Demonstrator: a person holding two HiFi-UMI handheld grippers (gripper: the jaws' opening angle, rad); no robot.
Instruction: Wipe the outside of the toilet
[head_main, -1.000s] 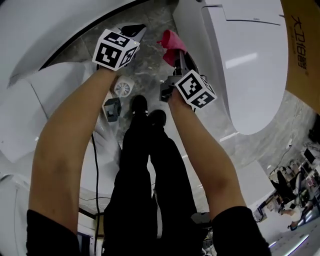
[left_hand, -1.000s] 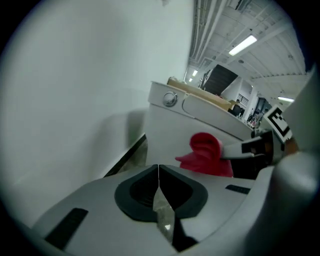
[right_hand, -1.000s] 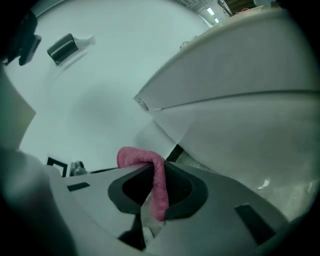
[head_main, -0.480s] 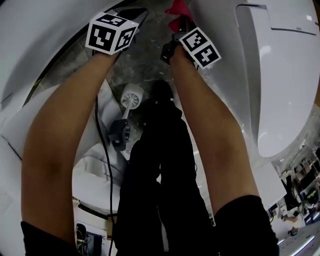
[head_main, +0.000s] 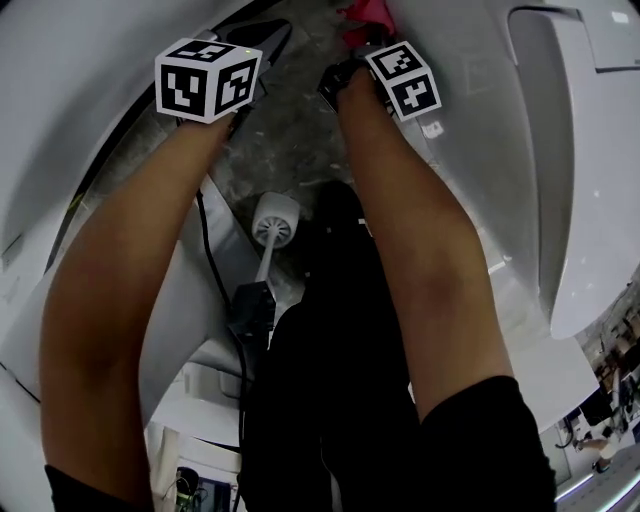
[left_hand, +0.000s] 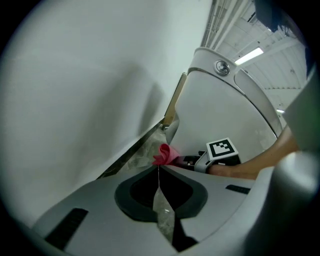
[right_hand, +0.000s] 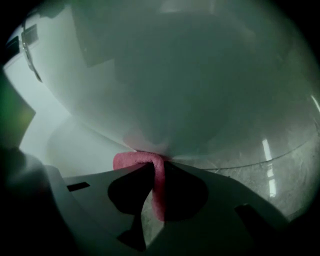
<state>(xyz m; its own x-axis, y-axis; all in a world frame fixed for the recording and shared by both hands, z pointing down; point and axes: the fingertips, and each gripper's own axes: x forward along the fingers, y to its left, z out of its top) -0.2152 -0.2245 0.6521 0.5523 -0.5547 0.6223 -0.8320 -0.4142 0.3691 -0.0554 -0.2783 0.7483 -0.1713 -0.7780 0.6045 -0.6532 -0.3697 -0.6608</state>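
Pressing against the curved outer side of the glossy white ceramic toilet (head_main: 560, 150), a small pink-red terry cloth (right_hand: 156, 185) sits low on the bowl, near the grey marbled stone floor (head_main: 290, 140). The right gripper (right_hand: 159, 162) has its jaws clamped on that cloth, a strip of it running down between them and a fold bulging out at the tips where it meets the porcelain. From above, the cloth (head_main: 365, 12) shows only at the top edge, just ahead of the right gripper (head_main: 358, 45) and its marker cube.

The left gripper (left_hand: 159, 167) hangs just beside it over the floor, jaws pressed together with nothing between them. Its camera looks across at the cloth (left_hand: 165, 155), the right gripper (left_hand: 197, 161) and the toilet (left_hand: 225, 115) behind. A large white curved surface (head_main: 80, 100) rises to the left. On the floor near the person's feet stands a white round-headed tool with a dark handle (head_main: 275, 225).
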